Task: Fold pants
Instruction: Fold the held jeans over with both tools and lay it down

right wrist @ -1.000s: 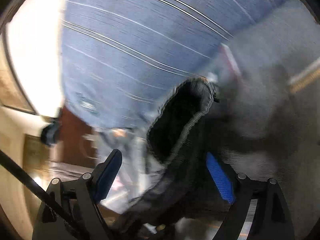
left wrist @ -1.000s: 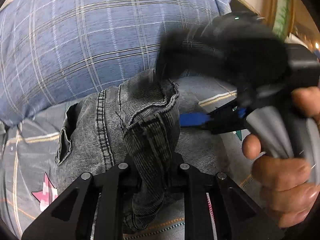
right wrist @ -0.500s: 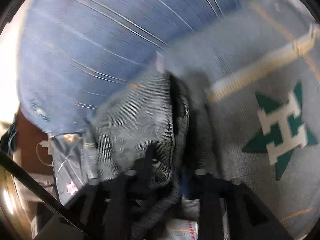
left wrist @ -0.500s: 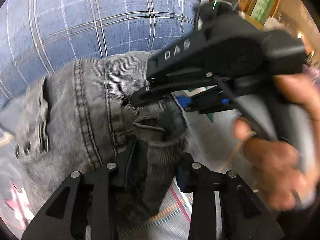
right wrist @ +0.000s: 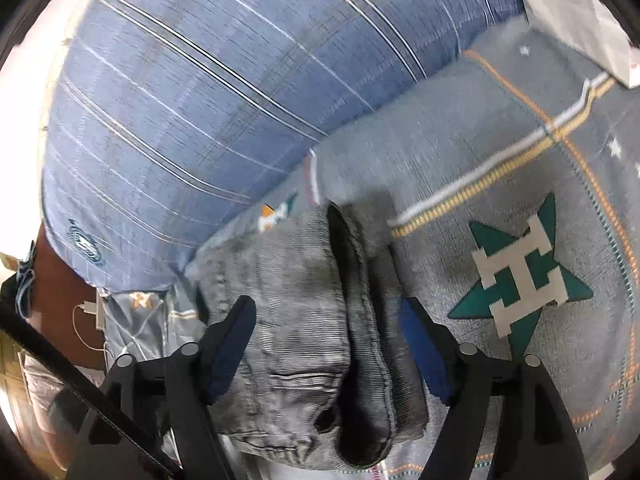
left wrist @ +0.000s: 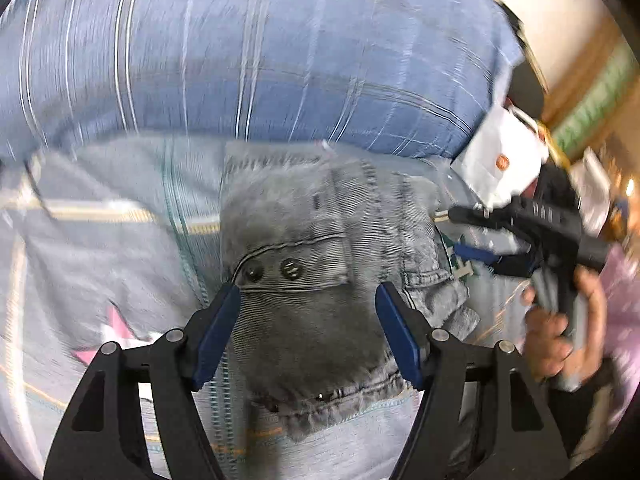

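Left gripper (left wrist: 308, 320): jaws apart, straddling the folded grey jeans (left wrist: 320, 280) on the patterned bedsheet (left wrist: 100, 240), below the blue plaid pillow (left wrist: 260, 60). Right gripper (right wrist: 328, 340): also apart, over the stacked edge. Looks like the release step: lift straight up and don't snag the layers.

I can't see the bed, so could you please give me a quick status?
Both claws open: left claw, right claw. Jeans folded on bedspread. White bag nearby, not blocking.
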A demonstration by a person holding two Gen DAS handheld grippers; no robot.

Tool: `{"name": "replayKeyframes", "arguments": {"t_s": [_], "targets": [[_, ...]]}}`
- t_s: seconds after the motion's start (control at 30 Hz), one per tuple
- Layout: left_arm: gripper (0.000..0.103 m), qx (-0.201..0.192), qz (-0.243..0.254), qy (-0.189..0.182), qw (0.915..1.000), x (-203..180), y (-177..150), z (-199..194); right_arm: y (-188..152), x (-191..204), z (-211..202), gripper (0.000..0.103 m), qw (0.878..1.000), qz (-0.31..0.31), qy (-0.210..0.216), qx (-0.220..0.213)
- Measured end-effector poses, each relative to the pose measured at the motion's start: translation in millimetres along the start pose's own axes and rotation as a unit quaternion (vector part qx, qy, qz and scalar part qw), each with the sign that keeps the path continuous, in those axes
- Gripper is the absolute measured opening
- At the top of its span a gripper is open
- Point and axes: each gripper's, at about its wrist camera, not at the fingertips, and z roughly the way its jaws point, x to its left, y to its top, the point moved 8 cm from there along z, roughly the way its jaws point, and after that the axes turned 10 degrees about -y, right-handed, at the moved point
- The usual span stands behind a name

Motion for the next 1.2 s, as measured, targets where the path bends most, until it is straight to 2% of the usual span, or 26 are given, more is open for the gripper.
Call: {"name": "replayKeyframes", "arguments": {"t_s": [0.03, 0.1, 0.17, 0.27, 0.33, 0.37, 0.4, 0.47, 0.5, 0.53, 0.57, 0.6, 0.63, 0.73, 0.87, 0.97, 1.03, 1.13, 1.17, 1.2], "targets": [[0.069, 0.011, -0.039, -0.017, 0.999, 12.0, 1.9, 7.0, -0.2, -3.7, 6.1, 0.078, 1.0, 0.009, 0.005, 0.011], [0.069, 0.025, -0.12, -0.06, 0.9907, 32.3, -5.2, 16.8, -1.2, -10.0, 19.6, 0.081, 0.998, 0.034, 0.029, 0.037], [0.07, 0.03, -0.143, -0.066, 0.9871, 38.4, -1.2, 20.6, -2.7, -13.5, 32.5, 0.081, 0.996, 0.047, 0.049, 0.06], [0.07, 0.047, -0.154, -0.066, 0.9847, 40.8, 4.7, 31.1, -4.9, -9.2, 44.7, 0.08, 0.995, 0.045, 0.05, 0.07], [0.07, 0.052, -0.165, -0.061, 0.983, 44.9, 7.9, 35.7, -6.5, -4.0, 45.9, 0.071, 0.996, 0.032, 0.041, 0.066], [0.07, 0.051, -0.172, -0.063, 0.9819, 47.1, 10.2, 35.5, -8.4, -0.9, 45.5, 0.058, 0.997, 0.023, 0.038, 0.065], [0.07, 0.048, -0.179, -0.066, 0.9804, 49.1, 11.3, 36.2, -10.9, 1.9, 46.0, 0.051, 0.997, 0.014, 0.037, 0.067], [0.07, 0.046, -0.195, -0.064, 0.9776, 53.4, 14.1, 44.8, -13.0, 3.7, 48.9, 0.05, 0.998, 0.004, 0.021, 0.064], [0.068, 0.045, -0.203, -0.064, 0.976, 56.5, 13.3, 47.8, -14.5, 5.5, 50.6, 0.044, 0.998, -0.001, 0.013, 0.062], [0.053, 0.047, -0.204, -0.061, 0.9759, 58.5, 12.6, 52.8, -16.0, 9.3, 52.0, 0.039, 0.998, -0.014, -0.001, 0.057], [0.034, 0.049, -0.201, -0.056, 0.9766, 56.8, 12.7, 53.8, -17.5, 15.8, 49.8, 0.027, 0.998, -0.035, -0.02, 0.047], [0.028, 0.05, -0.195, -0.056, 0.978, 53.3, 13.2, 52.0, -18.3, 20.3, 46.5, 0.019, 0.998, -0.049, -0.028, 0.039], [0.019, 0.046, -0.184, -0.056, 0.9803, 47.5, 15.5, 46.6, -19.1, 27.6, 39.0, 0.017, 0.997, -0.066, -0.035, 0.023], [0.017, 0.016, -0.161, -0.064, 0.9848, 35.2, 22.9, 11.8, -25.9, 56.3, 12.9, 0.015, 0.995, -0.103, -0.001, -0.013], [0.017, -0.035, -0.116, -0.039, 0.9919, 27.2, 23.1, -50.8, -44.1, 100.7, -11.4, 0.015, 0.985, -0.153, 0.056, -0.052], [0.017, -0.075, -0.095, -0.011, 0.9926, 35.4, 16.5, -89.1, -57.7, 129.1, -5.9, 0.015, 0.98, -0.161, 0.11, -0.047], [0.017, -0.089, -0.097, 0.009, 0.9912, 54.0, 8.9, -99.2, -67.3, 143.1, 10.8, 0.015, 0.978, -0.162, 0.125, -0.028], [0.017, -0.072, -0.161, 0.026, 0.984, 102.7, -6.6, -82.0, -81.1, 153.8, 52.3, 0.015, 0.98, -0.17, 0.102, 0.001], [0.019, -0.057, -0.18, 0.034, 0.9813, 117.6, -11.2, -69.7, -86.1, 151.4, 68.7, 0.016, 0.982, -0.17, 0.077, 0.015], [0.02, -0.043, -0.2, 0.052, 0.9775, 135.4, -19.4, -55.8, -89.6, 144.9, 84.2, 0.026, 0.984, -0.171, 0.035, 0.022]]}}
